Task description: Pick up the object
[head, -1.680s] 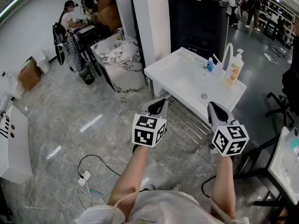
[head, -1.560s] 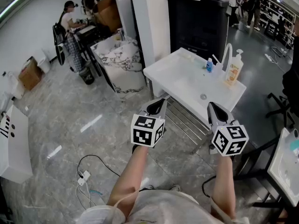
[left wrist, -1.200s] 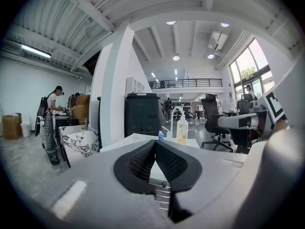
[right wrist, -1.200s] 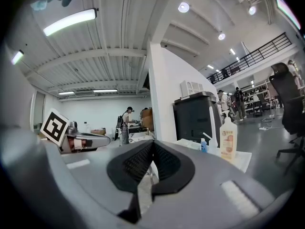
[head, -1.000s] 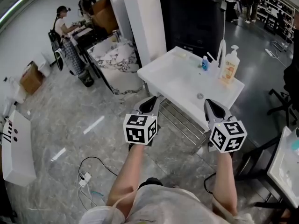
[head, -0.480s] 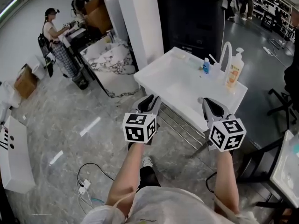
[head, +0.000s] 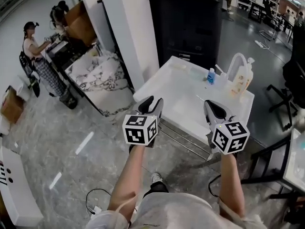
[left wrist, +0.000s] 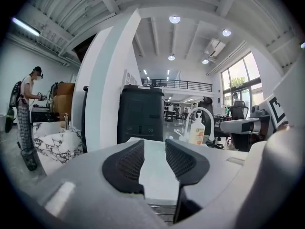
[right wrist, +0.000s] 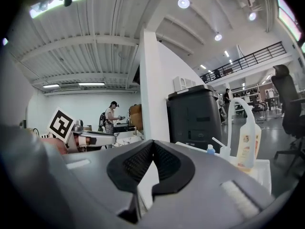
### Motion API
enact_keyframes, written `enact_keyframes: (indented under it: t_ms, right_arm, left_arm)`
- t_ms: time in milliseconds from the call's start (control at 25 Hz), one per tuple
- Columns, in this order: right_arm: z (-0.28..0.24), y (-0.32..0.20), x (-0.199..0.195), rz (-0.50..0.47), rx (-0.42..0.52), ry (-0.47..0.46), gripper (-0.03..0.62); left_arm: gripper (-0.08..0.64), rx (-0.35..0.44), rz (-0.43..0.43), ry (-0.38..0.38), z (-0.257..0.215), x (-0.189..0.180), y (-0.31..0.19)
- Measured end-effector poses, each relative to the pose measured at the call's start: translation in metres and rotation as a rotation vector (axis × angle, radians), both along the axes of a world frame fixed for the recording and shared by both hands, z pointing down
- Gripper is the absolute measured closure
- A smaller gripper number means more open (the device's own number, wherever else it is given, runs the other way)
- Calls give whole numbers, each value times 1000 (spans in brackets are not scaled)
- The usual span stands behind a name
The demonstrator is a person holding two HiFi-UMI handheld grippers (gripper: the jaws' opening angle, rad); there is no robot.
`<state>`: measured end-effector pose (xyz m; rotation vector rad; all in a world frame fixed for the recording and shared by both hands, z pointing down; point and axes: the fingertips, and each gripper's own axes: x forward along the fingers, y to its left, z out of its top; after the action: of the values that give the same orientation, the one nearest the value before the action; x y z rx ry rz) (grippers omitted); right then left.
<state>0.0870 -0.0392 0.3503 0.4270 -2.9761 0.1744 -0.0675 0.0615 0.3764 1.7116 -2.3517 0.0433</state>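
Note:
A white sink (head: 161, 82) stands ahead. At its back are a small blue bottle (head: 211, 75), a pump soap bottle (head: 245, 78) and a curved faucet (head: 236, 61). My left gripper (head: 151, 104) hovers at the sink's front left edge. Its jaws are opening, with a gap between the pads and nothing in it. My right gripper (head: 213, 109) hovers over the front right edge, shut and empty. In the left gripper view the left gripper (left wrist: 155, 159) points at the sink top and the soap bottle (left wrist: 196, 130). The right gripper view has the right gripper (right wrist: 152, 163) facing the soap bottle (right wrist: 246, 144) and blue bottle (right wrist: 210, 149).
A tall black cabinet (head: 186, 18) stands behind the sink and a white pillar (head: 128, 27) to its left. A metal rack (head: 183, 140) sits under the sink. A marbled basin (head: 102, 75) and a person (head: 35, 46) are at the far left, an office chair (head: 286, 80) at the right.
The person has walked forward, so the sink is nearer and both grippers now reach its front edge. The left jaws have parted. The right jaws stay closed.

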Motion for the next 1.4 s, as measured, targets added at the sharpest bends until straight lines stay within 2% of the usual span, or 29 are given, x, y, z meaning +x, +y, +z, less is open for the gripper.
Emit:
enact_keyframes:
  t_ms: [240, 360, 480, 920, 1400]
  right_arm:
    - [-3, -9, -51, 90, 3, 13, 591]
    - [-2, -11, -70, 128, 8, 16, 591]
    - [-1, -12, -84, 157, 12, 21, 591]
    - [3, -44, -90, 277, 21, 16, 591]
    - [5, -128, -97, 376, 7, -19, 591]
  left_arm:
    - [413, 12, 88, 22, -2, -63, -23]
    - [382, 22, 137, 38, 1, -83, -33]
    - [380, 27, 174, 50, 6, -99, -42]
    - [367, 38, 278, 50, 14, -118, -89]
    - [367, 18, 352, 12, 16, -135, -175]
